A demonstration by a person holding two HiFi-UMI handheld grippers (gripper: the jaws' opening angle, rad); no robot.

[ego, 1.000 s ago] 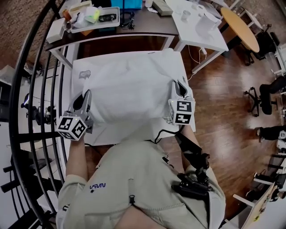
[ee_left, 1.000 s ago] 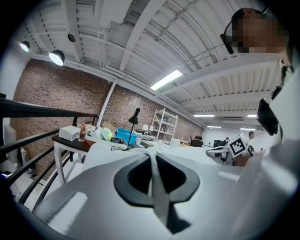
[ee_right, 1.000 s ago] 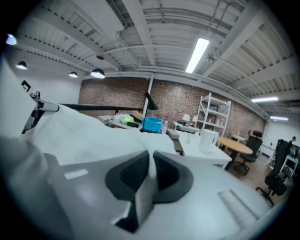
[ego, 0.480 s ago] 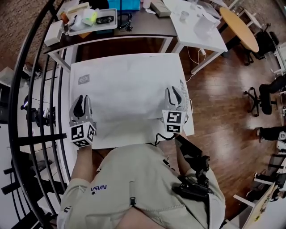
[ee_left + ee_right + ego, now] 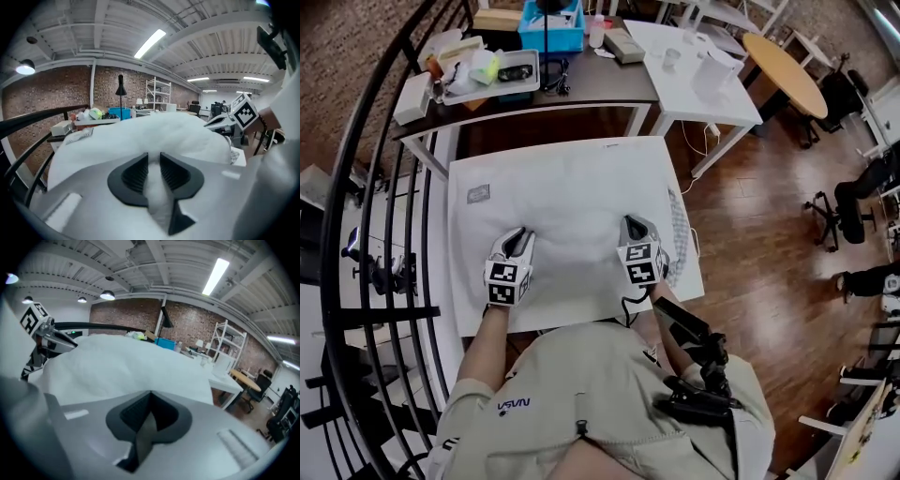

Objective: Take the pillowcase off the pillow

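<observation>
White cloth filled the middle of the head view. The pillow [image 5: 577,192] lay on the white table [image 5: 461,246] straight ahead of you, at 12 o'clock from your chest. Your left gripper [image 5: 518,236] rested over the pillow's near half at about 11 o'clock. Your right gripper [image 5: 634,225] rested there at about 1 o'clock. The two were well apart, and both pointed away from you.

In the left gripper view, your left jaws were clamped on a bunched fold of the pillowcase [image 5: 154,194]. The white cloth stood up between the ribbed black pads [image 5: 133,174] and spilled back toward the camera. Beyond it the pillow rose as a soft mound. The marker cube [image 5: 244,111] of your other gripper showed at 2 o'clock.

In the right gripper view, your right jaws were together, their tips meeting. A thin grey strip showed in the slit behind the tips. You could not tell from it whether any cloth was caught there. The pillow spread out ahead of those jaws, toward 12 o'clock.

Past the table, at 12 o'clock, stood a dark desk [image 5: 581,82] carrying a blue bin [image 5: 553,15]. A second white table [image 5: 698,80] stood at 1 o'clock, with a round wooden one [image 5: 785,73] beyond it. A black railing [image 5: 342,187] curved along your 9 o'clock side, and a wood floor [image 5: 759,234] lay at 3 o'clock.
</observation>
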